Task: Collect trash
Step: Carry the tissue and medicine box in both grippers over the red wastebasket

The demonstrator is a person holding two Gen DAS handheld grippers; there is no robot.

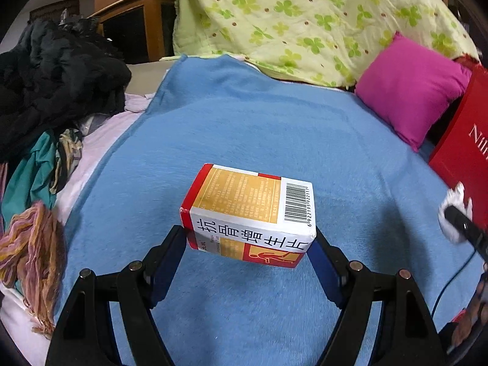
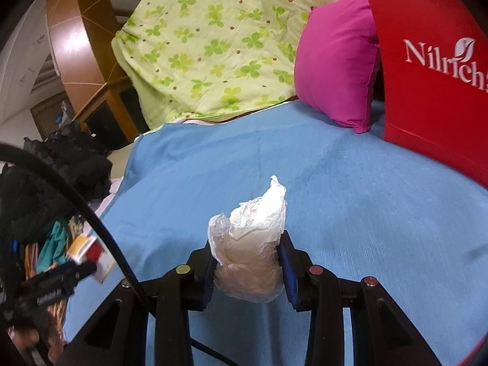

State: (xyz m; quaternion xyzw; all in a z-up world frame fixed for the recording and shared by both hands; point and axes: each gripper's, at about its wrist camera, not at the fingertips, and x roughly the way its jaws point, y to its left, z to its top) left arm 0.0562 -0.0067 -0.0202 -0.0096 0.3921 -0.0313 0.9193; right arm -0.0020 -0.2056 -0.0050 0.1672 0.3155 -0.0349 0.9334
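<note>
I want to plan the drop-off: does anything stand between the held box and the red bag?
Nothing visible does. The left hand-held gripper holds the medicine box above bare blue blanket; the red bag stands at the right edge.

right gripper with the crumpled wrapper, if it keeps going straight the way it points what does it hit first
Probably the blue blanket: the right gripper, shut on the crumpled wrapper, points downward at bare cloth. The pink pillow lies farther off.

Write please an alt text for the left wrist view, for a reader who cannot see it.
The left gripper holds a medicine box by its two ends, above a blue blanket. Behind lie a pink pillow and a green clover-print quilt, dark clothes at left.
</note>
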